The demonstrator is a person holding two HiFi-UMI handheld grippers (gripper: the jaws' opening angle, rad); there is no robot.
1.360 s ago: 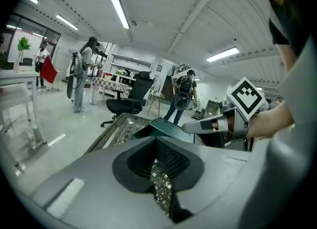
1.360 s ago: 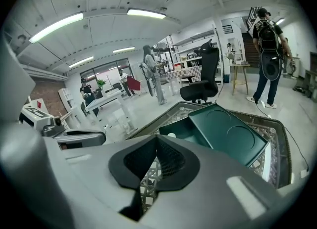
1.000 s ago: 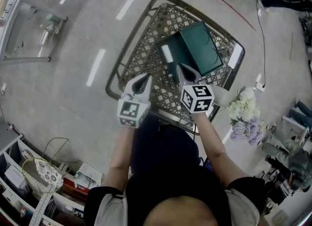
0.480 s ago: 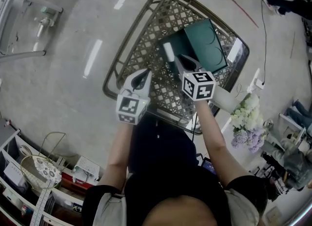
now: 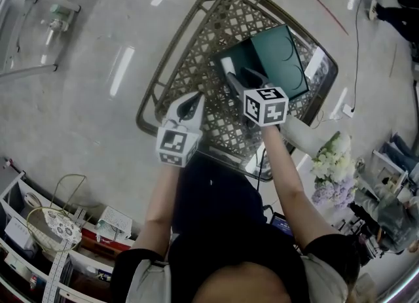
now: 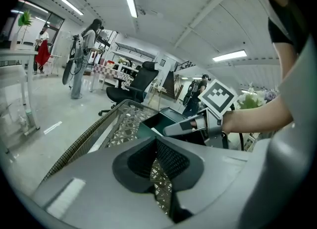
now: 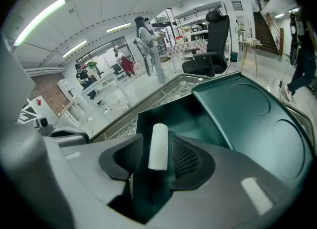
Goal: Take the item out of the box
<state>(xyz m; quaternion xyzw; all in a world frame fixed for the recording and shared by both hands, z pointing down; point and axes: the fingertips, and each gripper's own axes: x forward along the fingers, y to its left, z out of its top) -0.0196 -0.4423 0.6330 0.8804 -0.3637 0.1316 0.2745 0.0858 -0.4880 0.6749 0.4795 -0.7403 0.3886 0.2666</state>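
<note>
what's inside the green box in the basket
A white cylinder lies in the open green box, between the jaws of the right gripper, which have just been opening and stand apart round it. The box floor under the cylinder and jaws is covered.

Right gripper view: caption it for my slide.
Right gripper, jaws just opened, white cylinder between them, inside the green box.

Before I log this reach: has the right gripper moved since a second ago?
Yes. In the head view the right gripper has advanced toward the green box; its tongs have just been opening, with the white item between them.
</note>
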